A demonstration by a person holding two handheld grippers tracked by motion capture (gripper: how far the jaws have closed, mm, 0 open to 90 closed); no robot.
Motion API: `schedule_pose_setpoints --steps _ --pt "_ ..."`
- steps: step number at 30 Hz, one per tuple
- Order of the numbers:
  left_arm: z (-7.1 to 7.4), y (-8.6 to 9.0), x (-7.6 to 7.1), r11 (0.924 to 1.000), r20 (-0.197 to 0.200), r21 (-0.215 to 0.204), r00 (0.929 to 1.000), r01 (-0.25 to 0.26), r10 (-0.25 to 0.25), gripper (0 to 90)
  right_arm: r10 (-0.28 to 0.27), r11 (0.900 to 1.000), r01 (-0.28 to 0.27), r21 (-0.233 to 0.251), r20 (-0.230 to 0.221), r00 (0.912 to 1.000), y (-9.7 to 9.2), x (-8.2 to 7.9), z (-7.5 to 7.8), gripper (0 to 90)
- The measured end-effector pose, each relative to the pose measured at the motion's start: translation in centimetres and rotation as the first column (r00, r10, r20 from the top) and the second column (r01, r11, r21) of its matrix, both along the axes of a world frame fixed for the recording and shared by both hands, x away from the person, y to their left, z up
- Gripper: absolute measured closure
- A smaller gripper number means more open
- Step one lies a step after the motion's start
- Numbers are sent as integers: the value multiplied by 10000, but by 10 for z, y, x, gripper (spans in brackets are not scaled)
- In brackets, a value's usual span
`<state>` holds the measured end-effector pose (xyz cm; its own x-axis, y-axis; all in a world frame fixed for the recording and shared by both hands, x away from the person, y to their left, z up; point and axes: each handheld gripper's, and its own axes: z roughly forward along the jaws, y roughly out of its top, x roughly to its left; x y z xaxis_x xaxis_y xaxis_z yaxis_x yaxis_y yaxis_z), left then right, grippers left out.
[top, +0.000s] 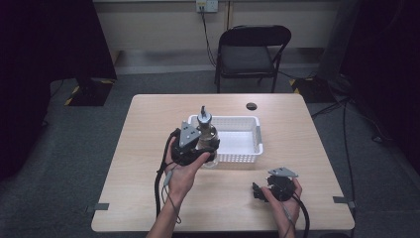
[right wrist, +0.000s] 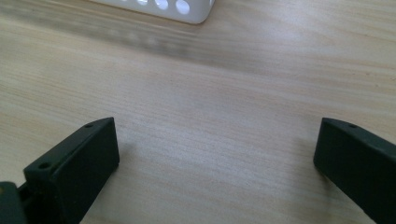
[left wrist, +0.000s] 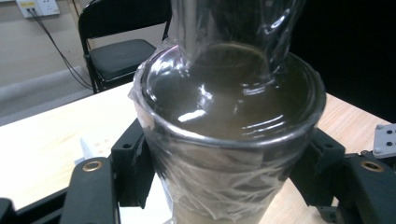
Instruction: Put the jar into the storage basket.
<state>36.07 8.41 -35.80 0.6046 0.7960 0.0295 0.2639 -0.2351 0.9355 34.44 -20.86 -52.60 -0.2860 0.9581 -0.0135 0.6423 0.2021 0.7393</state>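
Note:
A clear glass bottle (top: 206,133) with a grey spout top and brownish liquid inside is held by my left gripper (top: 200,148), lifted a little above the table at the white basket's (top: 247,121) front left corner. In the left gripper view the bottle (left wrist: 224,135) is wrapped in clear film and both black jaws press on its sides. My right gripper (top: 257,191) rests low near the table's front right, and in the right gripper view its jaws stand wide apart over bare wood (right wrist: 210,140) with nothing between them.
The white perforated basket stands at the table's middle, and its corner (right wrist: 177,9) lies just ahead of the right gripper. A round cable hole (top: 251,105) sits in the table's far side. A black folding chair (top: 252,49) stands beyond the table.

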Motion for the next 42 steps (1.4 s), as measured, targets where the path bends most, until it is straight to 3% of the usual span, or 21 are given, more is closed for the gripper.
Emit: schedule_pose_setpoints --steps 10,21,25,31,35,40,42 --pt "4 -8 21 9999 61 126 10000 10 -11 333 0 10000 0 2 -2 10000 0 0 0 0" --pt "2 -16 47 9993 167 213 9994 -321 318 333 -5 10000 5 6 1 10000 0 0 0 0" --pt "-4 -21 58 9985 188 246 9986 -494 489 333 4 10000 -4 2 -1 10000 0 0 0 0" --pt "-17 -24 76 9977 -242 229 9976 -636 642 333 5 10000 -5 1 2 10000 0 0 0 0" --pt "-23 -25 85 9961 -238 385 9964 -800 809 333 11 10000 -11 -5 7 10000 0 0 0 0" --pt "-38 -27 93 9940 -589 189 9923 -1075 1085 333 7 10000 -7 -1 8 10000 0 0 0 0" --pt "-44 -28 96 9930 -635 309 9913 -1138 1156 333 6 10000 -6 -1 9 10000 0 0 0 0"
